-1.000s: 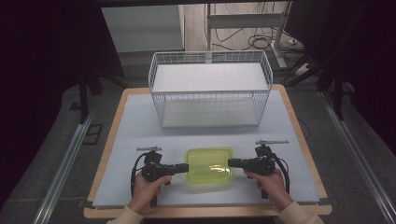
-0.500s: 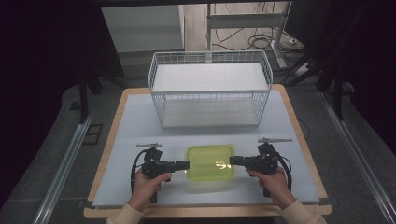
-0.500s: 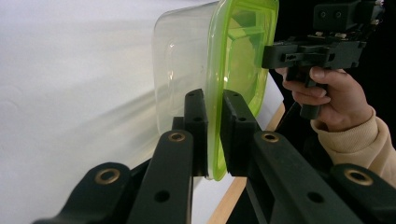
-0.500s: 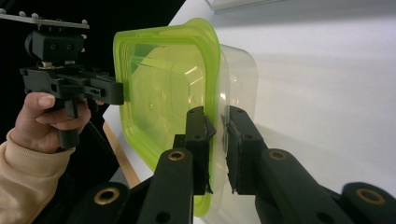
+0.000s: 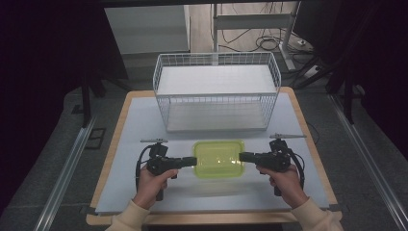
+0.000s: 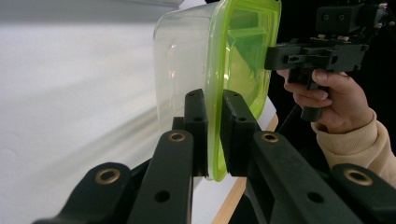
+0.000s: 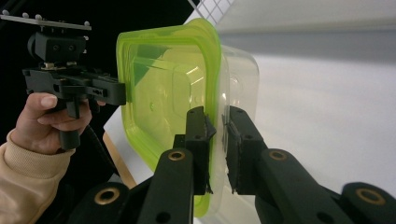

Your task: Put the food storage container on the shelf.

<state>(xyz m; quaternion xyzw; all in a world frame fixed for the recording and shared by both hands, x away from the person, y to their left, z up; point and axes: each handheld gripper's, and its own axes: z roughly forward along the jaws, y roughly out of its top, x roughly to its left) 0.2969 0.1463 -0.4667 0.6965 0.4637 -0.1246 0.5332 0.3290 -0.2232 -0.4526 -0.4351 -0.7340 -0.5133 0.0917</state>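
two grippers carry a lidded box by its rim

dark room edges surround a wooden table point(image 5: 308, 125) covered with a pale grey mat point(image 5: 139, 125), and a white wire basket point(image 5: 216, 91) stands at the far side of it. near the front, between the two hands, is a clear plastic container point(image 5: 218, 159) with a yellow-green lid point(image 6: 243, 51).

the left gripper point(image 5: 188, 162) is closed tight on the left edge of the container; in the left gripper view its pads point(image 6: 236, 126) pinch the green rim from both sides. the right gripper point(image 5: 245, 157) is closed the same way on the opposite edge, and in the right gripper view its pads point(image 7: 198, 135) squeeze the rim where lid and clear wall meet. i judge that the container is lifted a little off the mat, but the high view does not prove it clearly.

what could go wrong: each grip holds only a thin lip (not the body), so if one hand goes faster or higher than the other, the box can tilt and slide out. if the pads hold mostly the lid, the lid can pop off and the clear box can drop. the basket wall is high, so the box can hit the wire when it is carried too low.

the inside of the container is hard to read; reflections on the lid hide whether something lies in it. the person's forearms are cut off at the bottom edge.
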